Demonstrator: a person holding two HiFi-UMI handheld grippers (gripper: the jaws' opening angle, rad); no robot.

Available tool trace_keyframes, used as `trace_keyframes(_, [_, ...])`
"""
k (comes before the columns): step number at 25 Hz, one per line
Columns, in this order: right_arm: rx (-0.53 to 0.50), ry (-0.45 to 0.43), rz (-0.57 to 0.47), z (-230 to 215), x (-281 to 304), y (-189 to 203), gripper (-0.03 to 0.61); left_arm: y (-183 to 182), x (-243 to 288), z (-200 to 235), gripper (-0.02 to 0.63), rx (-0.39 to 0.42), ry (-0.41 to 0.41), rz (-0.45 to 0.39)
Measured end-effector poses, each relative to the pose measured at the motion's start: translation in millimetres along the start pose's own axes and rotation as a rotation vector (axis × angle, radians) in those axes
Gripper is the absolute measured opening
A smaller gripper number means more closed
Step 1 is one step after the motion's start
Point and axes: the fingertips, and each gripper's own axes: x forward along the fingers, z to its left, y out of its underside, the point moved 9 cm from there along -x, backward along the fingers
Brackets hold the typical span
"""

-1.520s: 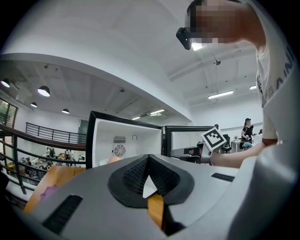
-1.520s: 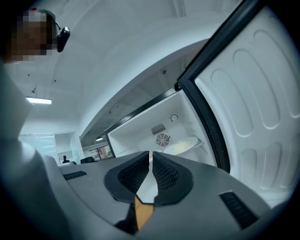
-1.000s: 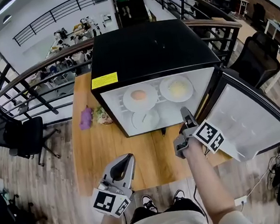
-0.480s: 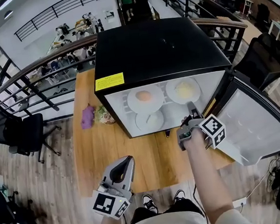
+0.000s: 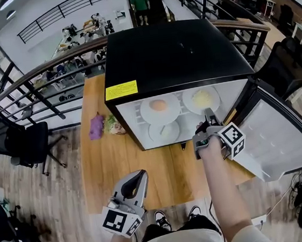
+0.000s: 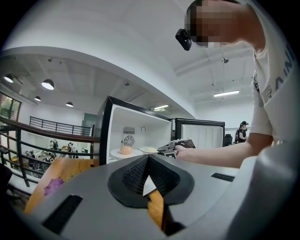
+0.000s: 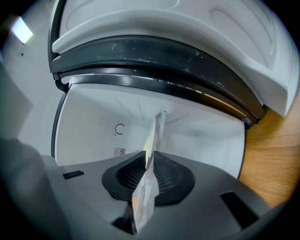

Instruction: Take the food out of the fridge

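The black mini fridge (image 5: 176, 55) stands open on the wooden table (image 5: 118, 165). Inside, a plate of orange food (image 5: 160, 107) and a plate of yellow food (image 5: 201, 99) sit on the upper shelf, with a third plate (image 5: 164, 130) below. My right gripper (image 5: 209, 117) reaches in at the yellow-food plate. Its jaws have just been closing, and in the right gripper view (image 7: 152, 161) the plate's rim (image 7: 157, 131) stands edge-on between the pads, pinched. My left gripper (image 5: 131, 193) hovers shut and empty over the table's near edge. In the left gripper view (image 6: 148, 171) its pads meet.
The fridge door (image 5: 282, 135) hangs open to the right of my right arm. A purple item (image 5: 95, 127) and some other food lie on the table left of the fridge. An office chair (image 5: 18, 143) stands at the left, and railings run behind.
My right gripper has moved forward into the fridge to the yellow-food plate, rolled, and its jaws have come in on the rim. The left gripper has stayed put.
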Motion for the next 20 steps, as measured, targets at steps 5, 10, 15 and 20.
trace_keyframes(5, [0.001,0.007,-0.003,1.8,1.1,-2.0,0.032,0.1,1.6,1.3,0.005,-0.002,-0.003,0.000])
trace_keyframes(10, [0.022,0.003,0.002,-0.6,-0.8,-3.9,0.032,0.1,3.9,1.2,0.005,0.000,0.000,-0.003])
trace_keyframes(15, [0.043,0.002,0.013,0.5,-10.3,-3.5,0.032,-0.3,5.1,-1.0,0.005,0.003,0.009,-0.002])
trace_keyframes(20, [-0.012,-0.016,0.039,5.2,-28.4,0.0,0.031,-0.8,5.6,-4.3,0.005,0.009,0.024,-0.006])
